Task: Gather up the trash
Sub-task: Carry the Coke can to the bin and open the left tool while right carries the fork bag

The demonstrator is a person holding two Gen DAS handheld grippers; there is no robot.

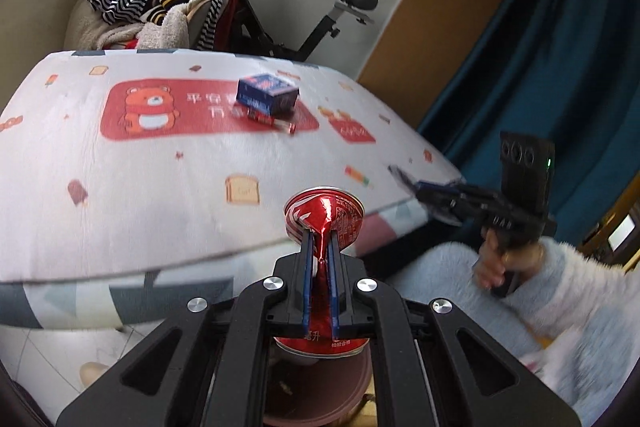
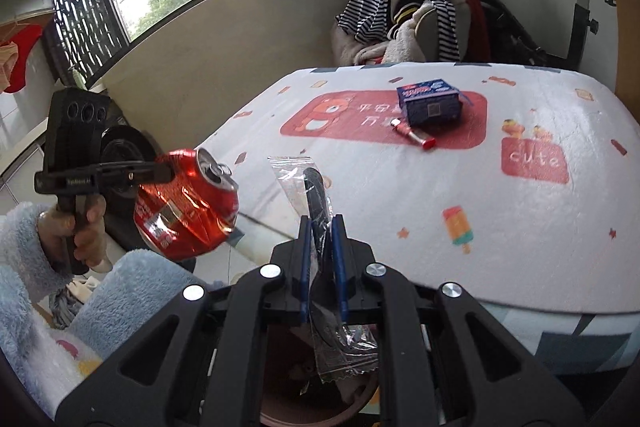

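Observation:
In the left wrist view my left gripper (image 1: 319,239) is shut on a crushed red drink can (image 1: 324,211), which hangs in the air just off the near edge of the bed (image 1: 120,167). The right wrist view shows the same can (image 2: 188,203) in the left gripper (image 2: 160,171), out to the left. My right gripper (image 2: 322,223) is shut on a clear plastic wrapper (image 2: 296,179) with a black utensil inside. From the left wrist view the right gripper (image 1: 416,187) looks blurred. A blue box (image 2: 430,103) and a red tube (image 2: 414,137) lie on the bed.
A pink bin (image 1: 320,395) sits on the floor under both grippers, and its rim (image 2: 360,403) shows in the right wrist view. A chair piled with striped clothes (image 2: 400,7) and an exercise bike (image 1: 320,27) stand behind the bed. A blue curtain (image 1: 540,67) hangs on the right.

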